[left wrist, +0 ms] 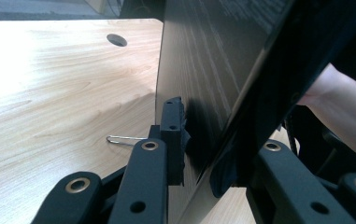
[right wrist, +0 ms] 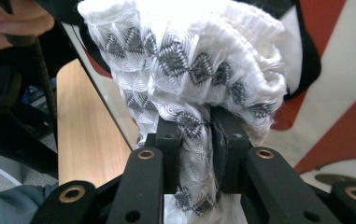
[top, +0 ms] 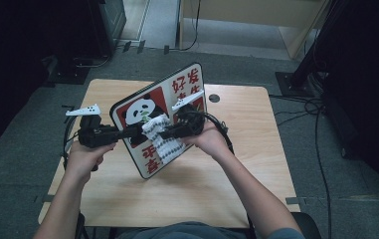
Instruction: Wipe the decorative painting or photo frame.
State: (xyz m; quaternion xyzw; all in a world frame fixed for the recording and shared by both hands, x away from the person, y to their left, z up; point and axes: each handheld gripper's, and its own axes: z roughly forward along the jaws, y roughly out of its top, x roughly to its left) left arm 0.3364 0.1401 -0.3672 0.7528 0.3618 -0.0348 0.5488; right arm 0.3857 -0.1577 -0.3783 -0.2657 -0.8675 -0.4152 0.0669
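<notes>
The right gripper [right wrist: 195,154] has its jaws pinched tight on a bunched white cloth [right wrist: 185,60] with a grey zigzag weave; the fabric is squeezed into a narrow neck between the pads and billows out above them. Just past the bunch lies the printed face of a board [right wrist: 334,88], red, white and black. In the high view the cloth [top: 161,133] sits against the panda picture on that board [top: 142,112], near its middle, so the wad seems to be touching the surface, though the contact itself is hidden behind the fabric.

The left gripper [left wrist: 199,154] is clamped on the board's edge [left wrist: 199,70]: one jaw presses its plain wood-grain back and the other sits on the dark front side. From above, the left gripper [top: 108,134] holds the board's left side while the board stands tilted on the wooden table [top: 217,179], its lower corner resting on the tabletop. A small wire clip [left wrist: 122,139] lies on the table behind it.

The step in hand looks like wiping the board's printed face, with one hand steadying it and the other working the cloth. The next move calls for a firm hold on the left so the board doesn't pivot on its corner, and a steady sweep of the cloth across the picture with light pressure, keeping the fabric rather than the hard jaws against the print.
</notes>
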